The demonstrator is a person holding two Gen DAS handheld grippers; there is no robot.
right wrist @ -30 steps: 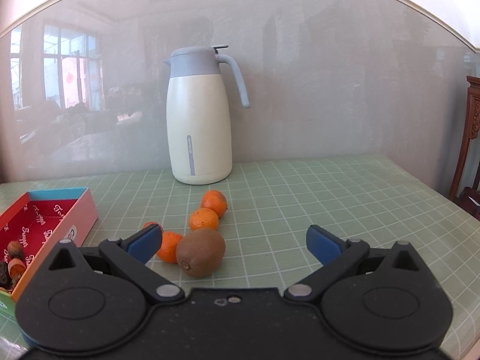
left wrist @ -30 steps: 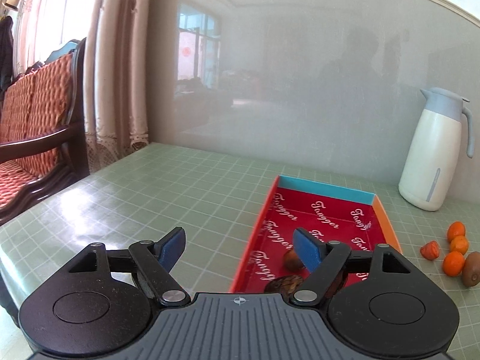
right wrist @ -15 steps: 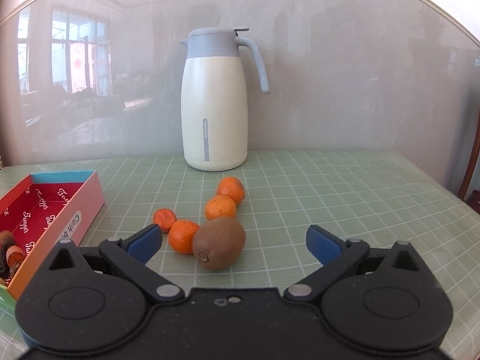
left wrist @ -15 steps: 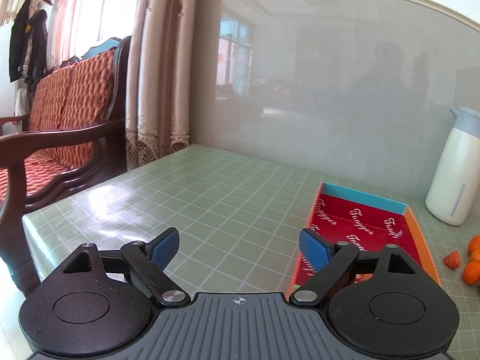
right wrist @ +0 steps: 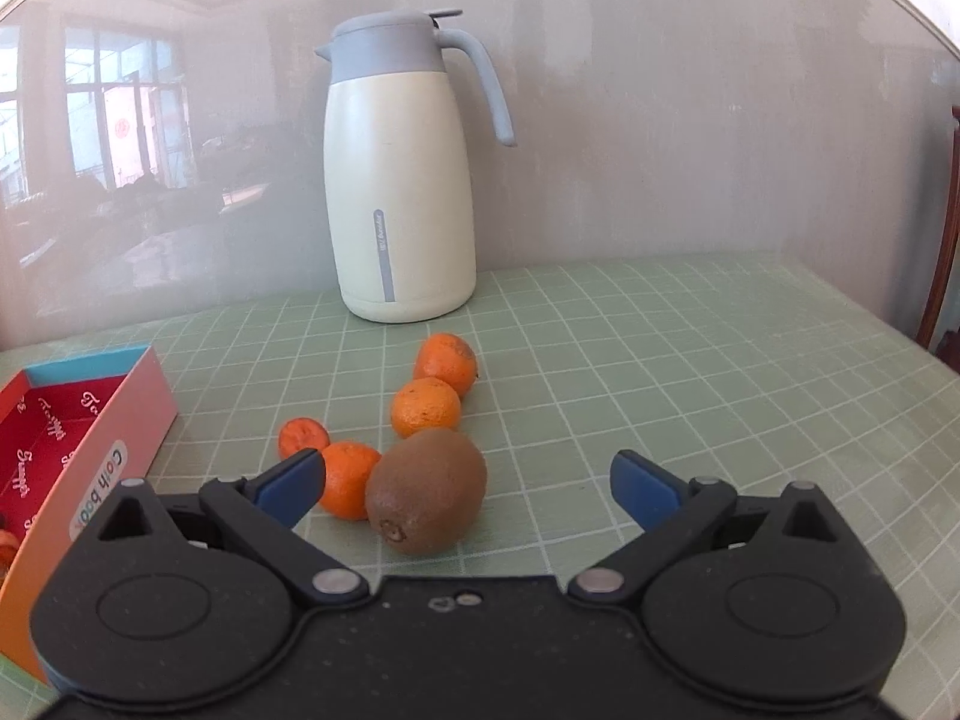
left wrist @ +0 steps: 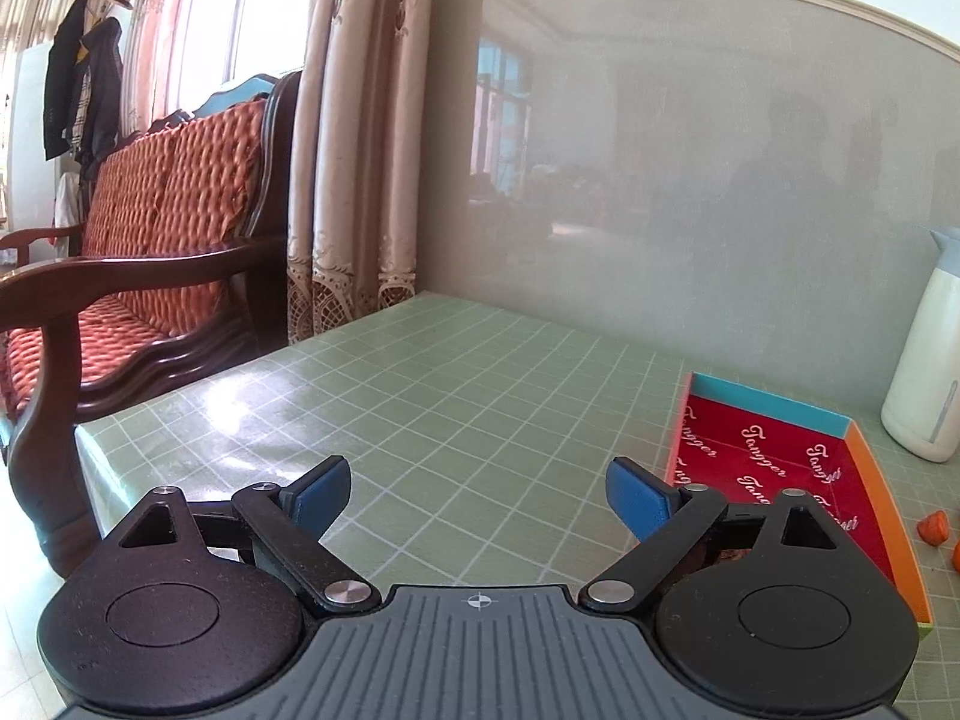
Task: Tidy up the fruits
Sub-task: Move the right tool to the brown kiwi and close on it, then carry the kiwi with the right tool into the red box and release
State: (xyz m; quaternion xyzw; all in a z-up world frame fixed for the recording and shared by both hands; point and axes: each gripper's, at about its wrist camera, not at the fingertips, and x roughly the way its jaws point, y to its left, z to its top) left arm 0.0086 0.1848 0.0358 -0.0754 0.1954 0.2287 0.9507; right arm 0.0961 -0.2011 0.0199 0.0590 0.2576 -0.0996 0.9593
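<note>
A brown kiwi (right wrist: 427,492) lies on the green checked table between the blue fingertips of my right gripper (right wrist: 471,489), nearer the left one; the pads do not touch it and the gripper is open. Three small oranges (right wrist: 427,408) and a smaller reddish-orange fruit (right wrist: 303,435) lie just beyond it. The red-lined box (right wrist: 150,402) sits at the left, with small fruit at its near end. In the left wrist view my left gripper (left wrist: 480,492) hovers over bare table with its jaws opening and nothing between them; the box (left wrist: 774,468) is to its right.
A cream jug with a grey lid (right wrist: 399,180) stands at the back against the glossy wall. A wooden bench with red cushions (left wrist: 150,228) and curtains (left wrist: 354,150) lie beyond the table's left edge (left wrist: 180,396).
My left gripper has swung left off the box to bare table, its jaws wider. My right gripper has come closer to the kiwi, which now lies between its fingertips.
</note>
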